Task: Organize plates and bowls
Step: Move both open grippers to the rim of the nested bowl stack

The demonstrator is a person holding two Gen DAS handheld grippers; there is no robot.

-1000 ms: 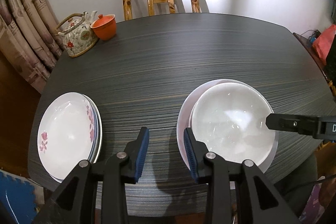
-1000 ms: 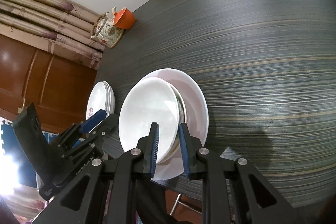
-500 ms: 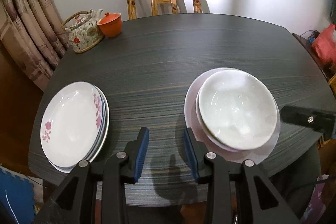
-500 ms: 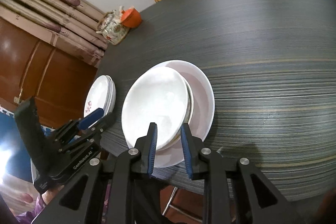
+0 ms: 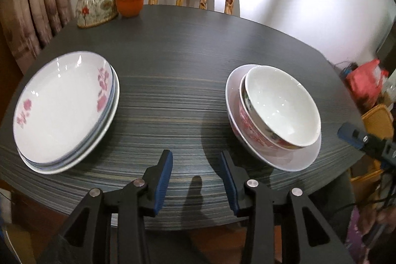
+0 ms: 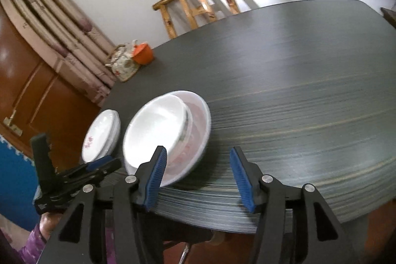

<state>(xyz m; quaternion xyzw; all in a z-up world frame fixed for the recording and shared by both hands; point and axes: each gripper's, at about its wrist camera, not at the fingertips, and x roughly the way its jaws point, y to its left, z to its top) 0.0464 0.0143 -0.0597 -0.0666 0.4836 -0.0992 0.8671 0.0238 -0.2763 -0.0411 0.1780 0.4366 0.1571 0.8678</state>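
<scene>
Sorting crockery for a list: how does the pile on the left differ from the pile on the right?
The left pile is only shallow plates with pink flowers inside; the right pile is deep bowls on a plain plate. The left sits low; the right stands taller. Both are white inside and rest on the dark table.

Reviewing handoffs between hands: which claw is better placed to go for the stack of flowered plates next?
Left, probably. The left claw is opening and empty, with the flowered plate stack close beside it. The right claw, opening and empty, sits beyond the bowls, farther from that stack.
</scene>
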